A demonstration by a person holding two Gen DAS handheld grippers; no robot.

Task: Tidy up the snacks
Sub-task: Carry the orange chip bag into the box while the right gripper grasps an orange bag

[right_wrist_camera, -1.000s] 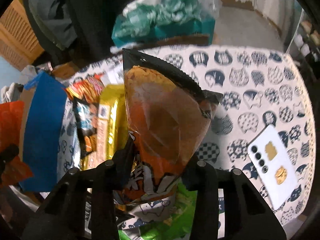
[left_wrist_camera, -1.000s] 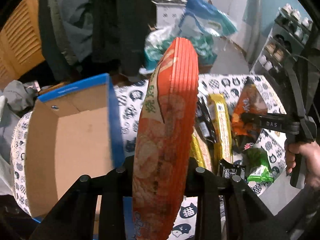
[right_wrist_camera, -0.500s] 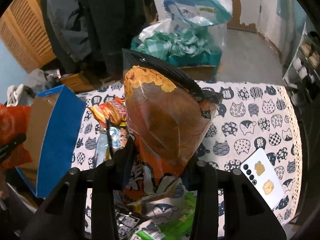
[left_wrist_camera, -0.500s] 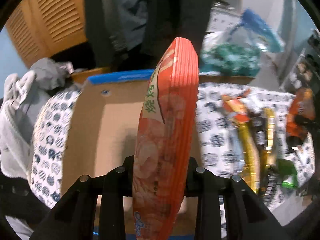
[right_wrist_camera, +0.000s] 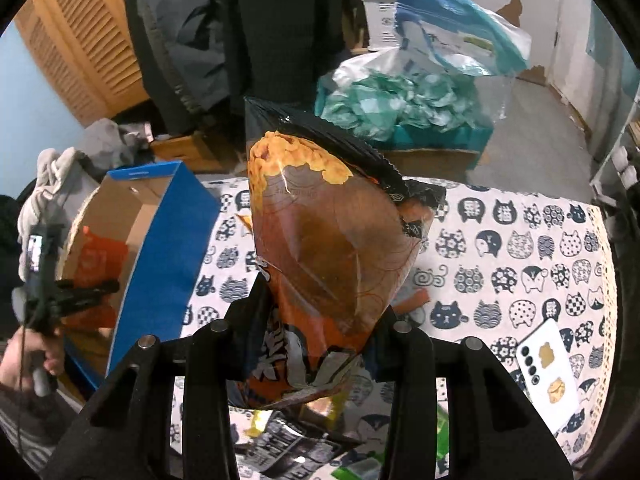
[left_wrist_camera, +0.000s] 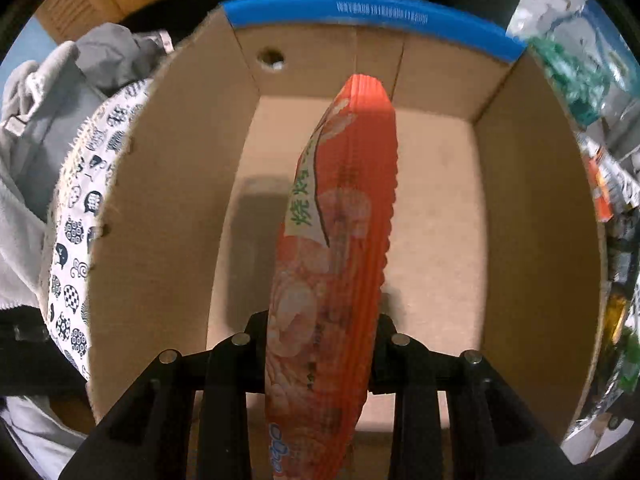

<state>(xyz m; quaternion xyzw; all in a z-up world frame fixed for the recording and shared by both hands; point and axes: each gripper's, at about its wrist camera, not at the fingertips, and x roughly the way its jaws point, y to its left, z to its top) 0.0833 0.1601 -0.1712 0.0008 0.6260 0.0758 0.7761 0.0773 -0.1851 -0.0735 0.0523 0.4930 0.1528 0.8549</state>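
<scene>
While clamped in the left gripper point(left_wrist_camera: 320, 344), red snack bag point(left_wrist_camera: 340, 240) inside cardboard box point(left_wrist_camera: 532, 216) walls; right gripper point(right_wrist_camera: 320, 332) pinching orange bag point(right_wrist_camera: 332, 248).

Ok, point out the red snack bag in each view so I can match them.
Left wrist: red snack bag fills the centre, clamped in the left hand-held gripper, over the box floor.
Right wrist: it shows at far left, inside the box.
Shared landmark: the blue-edged cardboard box.
</scene>
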